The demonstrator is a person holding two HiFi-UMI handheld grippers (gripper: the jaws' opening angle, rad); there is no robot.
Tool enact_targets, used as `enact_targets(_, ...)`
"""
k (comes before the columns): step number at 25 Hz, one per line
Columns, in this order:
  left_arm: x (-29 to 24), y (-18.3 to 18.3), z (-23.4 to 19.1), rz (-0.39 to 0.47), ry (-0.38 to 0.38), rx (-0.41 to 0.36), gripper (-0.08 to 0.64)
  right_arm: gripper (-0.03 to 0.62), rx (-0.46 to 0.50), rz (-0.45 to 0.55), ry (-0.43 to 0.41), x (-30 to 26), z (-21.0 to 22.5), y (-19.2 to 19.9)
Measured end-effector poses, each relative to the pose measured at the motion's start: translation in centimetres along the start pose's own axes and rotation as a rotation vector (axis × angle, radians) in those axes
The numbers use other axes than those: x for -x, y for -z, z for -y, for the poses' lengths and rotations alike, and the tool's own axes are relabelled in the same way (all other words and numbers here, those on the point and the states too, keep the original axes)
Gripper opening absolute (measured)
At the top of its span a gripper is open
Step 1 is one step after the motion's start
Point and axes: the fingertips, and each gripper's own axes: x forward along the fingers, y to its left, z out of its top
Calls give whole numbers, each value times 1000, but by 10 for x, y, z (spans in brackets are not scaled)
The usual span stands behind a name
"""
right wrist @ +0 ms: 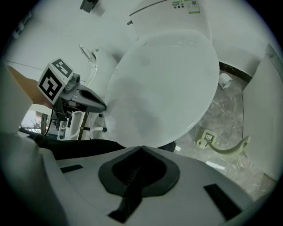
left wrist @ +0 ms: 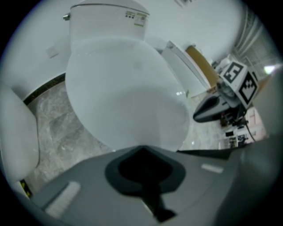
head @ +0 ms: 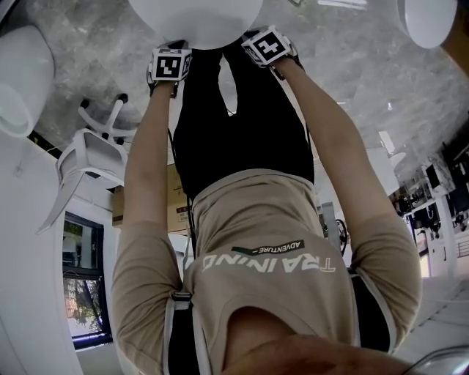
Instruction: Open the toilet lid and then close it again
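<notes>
Clenched empty, left hand-held gripper point(left wrist: 141, 148) and right hand-held gripper point(right wrist: 141, 147) seemingly touch the toilet lid point(left wrist: 124, 88) at its rim.

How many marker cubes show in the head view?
2: one marker cube on the left tongs, the other on the right tongs, both by the toilet lid's edge. None looks hidden.
</notes>
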Motion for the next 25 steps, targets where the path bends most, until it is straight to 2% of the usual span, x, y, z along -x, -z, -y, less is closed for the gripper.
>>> enact_targets(2, -1, 2, -2, -1, -1, 20, 6, 14, -13, 15, -25, 1, -5, 0)
enact_targets(6, 3, 4, -3, 11, 22, 110, 5, 14, -9, 49, -44, 14, -13, -4)
enact_targets(9, 11, 0, 1, 24, 23, 131, 5, 14, 9, 97, -72, 29, -20, -14)
enact_targets(15, 41, -25, 35, 126, 103, 191, 5, 14, 24, 202, -128, 63, -38, -32)
enact_targets(19, 66, -41, 58, 170, 129, 129, 5, 14, 1, 240, -121, 83, -43, -46)
enact_targets(22, 94, -59, 61, 240, 96, 55, 5, 14, -22, 251, -94, 99, -48, -60)
enact_targets(25, 133, -86, 60, 330, 66, 10, 5, 14, 2, 324, -97, 128, -63, -84)
